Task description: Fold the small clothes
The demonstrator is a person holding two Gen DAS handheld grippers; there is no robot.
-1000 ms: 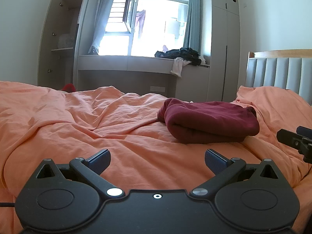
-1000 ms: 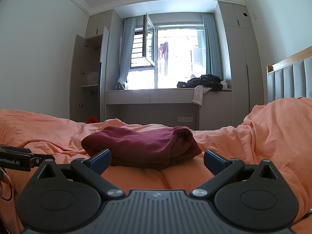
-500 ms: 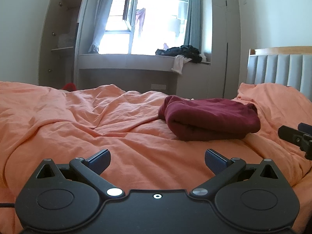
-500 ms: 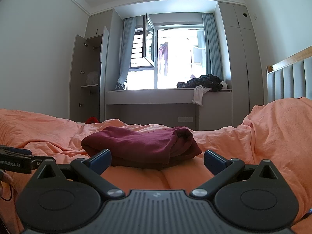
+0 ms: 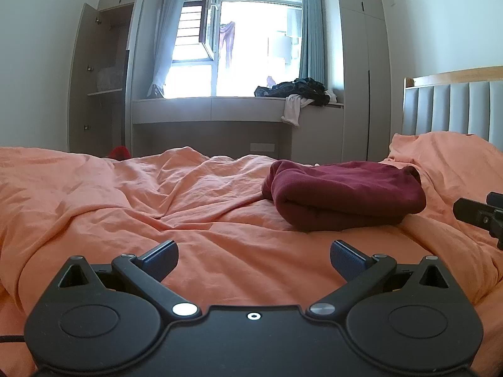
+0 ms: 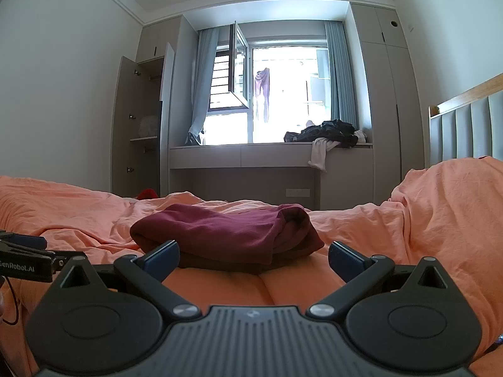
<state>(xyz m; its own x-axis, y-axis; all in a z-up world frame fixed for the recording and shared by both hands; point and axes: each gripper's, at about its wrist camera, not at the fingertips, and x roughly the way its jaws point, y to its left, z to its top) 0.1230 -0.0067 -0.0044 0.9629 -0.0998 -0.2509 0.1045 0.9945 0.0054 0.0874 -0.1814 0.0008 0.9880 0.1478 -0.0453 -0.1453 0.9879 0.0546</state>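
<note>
A dark red garment (image 5: 342, 194) lies folded in a thick bundle on the orange bedcover (image 5: 157, 207). In the left wrist view it is ahead and to the right of my left gripper (image 5: 253, 257), which is open and empty. In the right wrist view the garment (image 6: 226, 235) lies just ahead of my right gripper (image 6: 253, 257), which is also open and empty. The right gripper shows at the right edge of the left wrist view (image 5: 481, 216). The left gripper shows at the left edge of the right wrist view (image 6: 28, 256).
A grey padded headboard (image 5: 452, 106) and a raised orange pillow (image 6: 452, 207) are on the right. Beyond the bed stand a window bench with a pile of dark clothes (image 5: 298, 89), tall cupboards and an open wardrobe (image 5: 100, 78). A red item (image 5: 119, 152) lies past the far bed edge.
The left wrist view has tilted upward a little, so the garment and bed sit lower in the frame. The right wrist view is nearly unchanged. Both grippers stay open.
</note>
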